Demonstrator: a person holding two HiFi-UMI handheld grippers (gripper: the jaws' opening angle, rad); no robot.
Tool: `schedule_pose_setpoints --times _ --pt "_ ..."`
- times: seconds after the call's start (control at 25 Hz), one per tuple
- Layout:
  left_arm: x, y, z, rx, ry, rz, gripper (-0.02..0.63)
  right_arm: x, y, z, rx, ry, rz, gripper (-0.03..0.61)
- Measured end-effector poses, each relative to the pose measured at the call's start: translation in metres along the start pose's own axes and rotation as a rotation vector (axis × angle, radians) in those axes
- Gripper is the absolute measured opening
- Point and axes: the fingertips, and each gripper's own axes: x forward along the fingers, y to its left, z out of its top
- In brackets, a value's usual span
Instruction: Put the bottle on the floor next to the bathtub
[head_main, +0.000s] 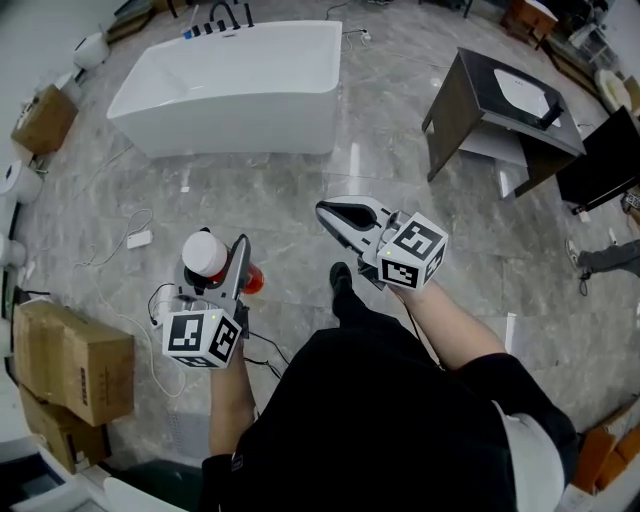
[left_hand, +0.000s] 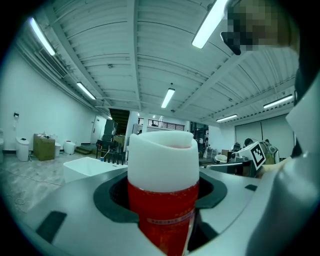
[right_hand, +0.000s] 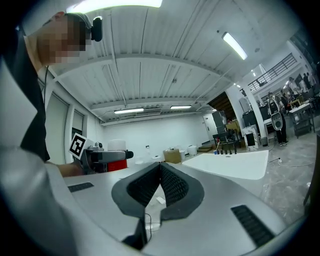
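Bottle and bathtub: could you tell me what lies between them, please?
The head view shows only grey floor between the bottle and the bathtub; a white plug lies aside.

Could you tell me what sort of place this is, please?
Probably a warehouse-like hall staged as a bathroom mock-up: a freestanding white bathtub stands on the stone-look floor, a vanity cabinet stands apart, cardboard boxes are stacked nearby, and the ceiling is high, with strip lights.

The floor (head_main: 300, 215) is polished grey marbled stone. The bathtub (head_main: 235, 95), upper left, is smooth glossy white. The bottle (left_hand: 162, 205) has a shiny red body and a matt white plastic cap (left_hand: 162, 160). The lower-left boxes (head_main: 75, 365) are matt brown cardboard.
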Motion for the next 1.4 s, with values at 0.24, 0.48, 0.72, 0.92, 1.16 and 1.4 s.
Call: schedule_pose_setpoints --times 0.24,0.48,0.72,0.92,1.16,1.4 --pt "0.082 0.03 0.011 -0.006 -0.004 0.025 0.293 0.035 -0.085 0.017 0.018 0.022 0.012 0.028" --pt "0.169 0.047 0.025 -0.01 0.011 0.039 0.293 0.061 -0.175 0.042 0.034 0.018 0.026 0.028" --pt "0.231 0.059 0.033 -0.043 0.021 0.041 0.293 0.074 -0.238 0.046 0.087 0.011 0.028 0.028" --pt "0.275 0.075 0.029 -0.058 0.043 0.026 0.293 0.096 -0.276 0.046 0.121 0.015 0.017 0.028" --pt "0.33 0.119 0.018 -0.085 0.065 0.004 0.293 0.144 -0.316 0.039 0.138 0.049 -0.002 0.028" --pt "0.394 0.191 0.021 -0.002 0.097 -0.018 0.293 0.23 -0.367 0.044 0.142 0.084 -0.026 0.028"
